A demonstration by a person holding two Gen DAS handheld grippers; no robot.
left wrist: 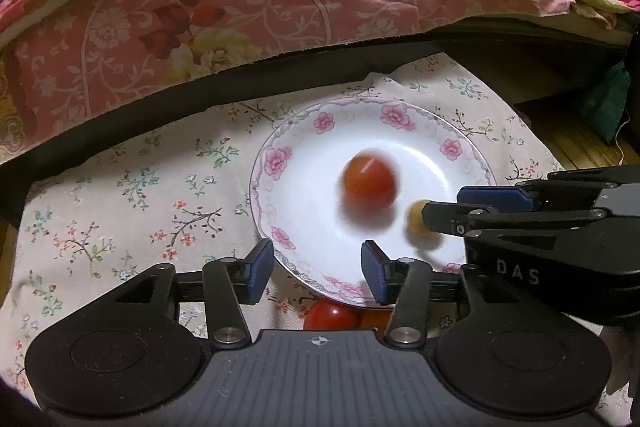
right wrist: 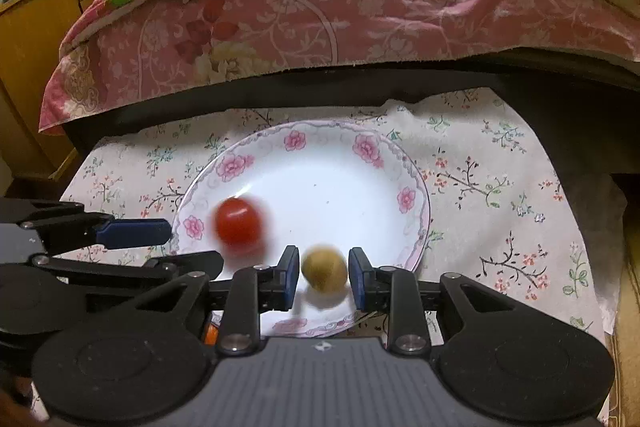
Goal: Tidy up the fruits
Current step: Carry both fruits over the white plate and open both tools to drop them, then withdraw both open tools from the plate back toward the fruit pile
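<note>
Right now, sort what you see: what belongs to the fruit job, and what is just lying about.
Job:
- plate
- red tomato, blurred, on the plate
- yellowish fruit between the right gripper fingers
- left gripper, open
- two tomatoes on the cloth, before the plate

Lying about:
- floral cloth
- pink bedding
- wooden furniture
</note>
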